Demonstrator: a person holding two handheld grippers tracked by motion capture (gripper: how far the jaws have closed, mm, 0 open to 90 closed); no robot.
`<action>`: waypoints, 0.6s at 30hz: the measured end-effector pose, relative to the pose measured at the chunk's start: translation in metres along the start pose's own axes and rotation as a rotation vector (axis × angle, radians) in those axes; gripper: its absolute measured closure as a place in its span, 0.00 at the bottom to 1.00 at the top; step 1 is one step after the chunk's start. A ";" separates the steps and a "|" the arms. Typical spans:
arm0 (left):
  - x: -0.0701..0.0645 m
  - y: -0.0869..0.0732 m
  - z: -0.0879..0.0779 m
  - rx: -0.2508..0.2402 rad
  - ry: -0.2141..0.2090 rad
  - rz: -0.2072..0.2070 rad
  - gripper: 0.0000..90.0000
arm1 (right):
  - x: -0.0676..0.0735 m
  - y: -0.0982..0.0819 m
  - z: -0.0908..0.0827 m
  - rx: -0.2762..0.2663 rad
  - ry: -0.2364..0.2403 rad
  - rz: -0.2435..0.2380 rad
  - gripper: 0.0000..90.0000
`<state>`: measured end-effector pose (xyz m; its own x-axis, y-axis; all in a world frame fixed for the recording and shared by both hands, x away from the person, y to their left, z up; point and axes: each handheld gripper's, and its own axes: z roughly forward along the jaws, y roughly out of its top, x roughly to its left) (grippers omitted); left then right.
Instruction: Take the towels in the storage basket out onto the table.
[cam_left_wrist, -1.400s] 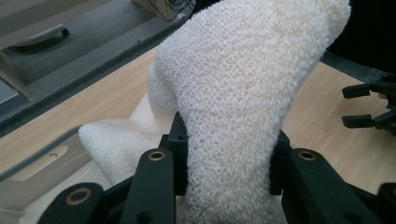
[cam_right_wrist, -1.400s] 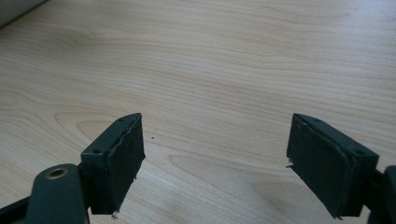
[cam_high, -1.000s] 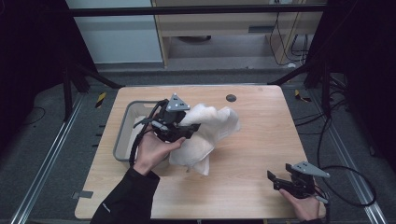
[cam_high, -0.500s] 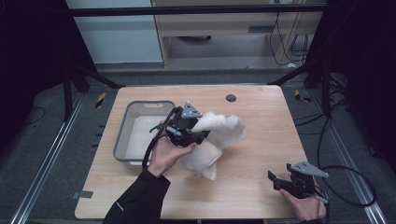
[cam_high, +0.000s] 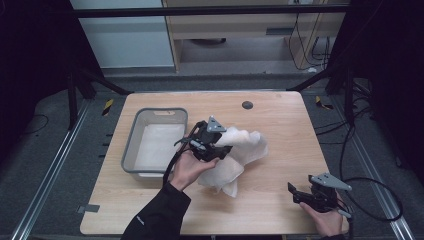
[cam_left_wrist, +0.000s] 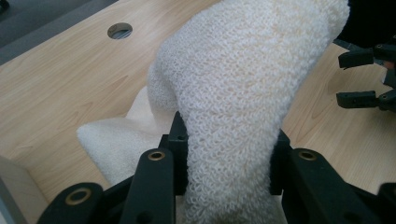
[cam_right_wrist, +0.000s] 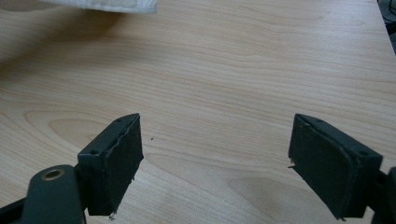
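Observation:
A white knitted towel (cam_high: 243, 148) hangs bunched from my left gripper (cam_high: 223, 149), and its lower folds rest on the wooden table (cam_high: 280, 120) near the middle. In the left gripper view the towel (cam_left_wrist: 243, 79) runs up between the two black jaws, which are shut on it (cam_left_wrist: 229, 163). My right gripper (cam_high: 297, 193) rests low near the table's front right corner, apart from the towel. Its jaws stand open over bare wood (cam_right_wrist: 215, 163), with nothing between them. An edge of the towel (cam_right_wrist: 102, 5) lies at the top of that view.
A grey plastic bin (cam_high: 131, 145) with a pale inside stands on the left half of the table, just left of my left hand. A small round hole (cam_high: 247, 105) sits in the tabletop at the back. Black frame posts and cables flank the table.
My left gripper has carried the towel to the right, away from the bin, and lower, so more of the cloth now lies on the table. The right gripper has stayed put.

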<state>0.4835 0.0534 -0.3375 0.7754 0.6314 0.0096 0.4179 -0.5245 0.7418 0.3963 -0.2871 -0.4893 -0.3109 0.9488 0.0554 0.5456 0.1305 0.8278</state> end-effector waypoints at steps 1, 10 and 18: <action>-0.001 -0.001 0.004 0.005 -0.001 0.000 0.72 | -0.001 0.000 0.000 -0.005 -0.003 -0.010 0.19; -0.005 -0.009 0.022 0.029 -0.007 0.003 0.72 | -0.001 0.000 0.000 -0.007 -0.005 -0.013 0.19; -0.006 -0.019 0.034 0.019 -0.014 -0.002 0.72 | -0.001 0.000 0.000 -0.006 -0.005 -0.015 0.19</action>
<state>0.4875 0.0402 -0.3745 0.7812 0.6243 -0.0011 0.4280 -0.5343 0.7289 0.3962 -0.2878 -0.4895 -0.3149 0.9483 0.0402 0.5362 0.1427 0.8320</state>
